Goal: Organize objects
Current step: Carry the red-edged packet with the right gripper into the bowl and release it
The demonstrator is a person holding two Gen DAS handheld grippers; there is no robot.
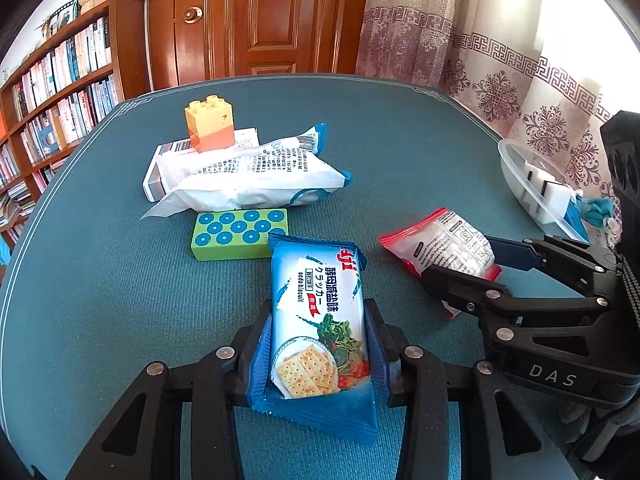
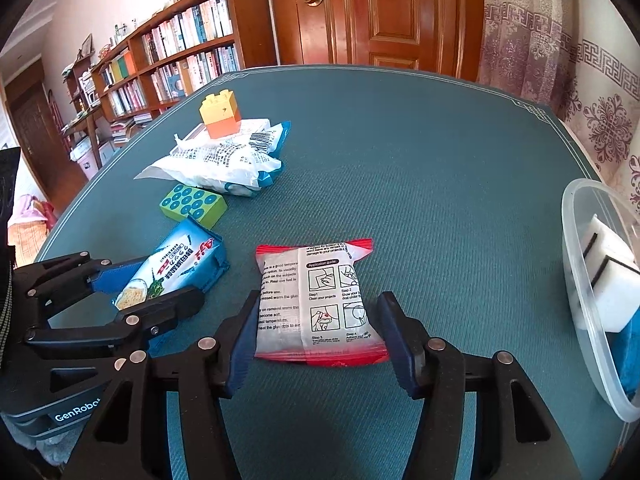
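so right now your left gripper (image 1: 318, 344) is clamping the blue soda biscuit pack (image 1: 318, 320) across its narrow width, both pads pressing into the sides of the wrapper, with the pack's long axis running straight out along the fingers toward the middle of the desk (image 2: 420, 152). that one is sorted as far as grip goes.

the one that matters is your right gripper (image 2: 320, 332). it's straddling the red-edged sachet (image 2: 320, 304), which is lying flat on the desk near your edge, long axis pointing away from you in line with the fingers. the jaws are standing partly open: the left pad looks like it's touching or almost touching the sachet's side, while the right pad is showing a sliver of desk between itself and the wrapper. so i'd say it's not gripping yet, just bracketing.

the sachet is sitting a bit toward the left pad rather than centred, so i'm guessing a plain squeeze will be nudging it sideways before both pads bite. the wrapper looks soft and will probably be crumpling a little.

the clear tub (image 2: 592, 280) with the white blocks is sitting at the right edge of the desk, just beside the right gripper and well away from the left one, so the right hand is the nearer one if that's where the things are going.
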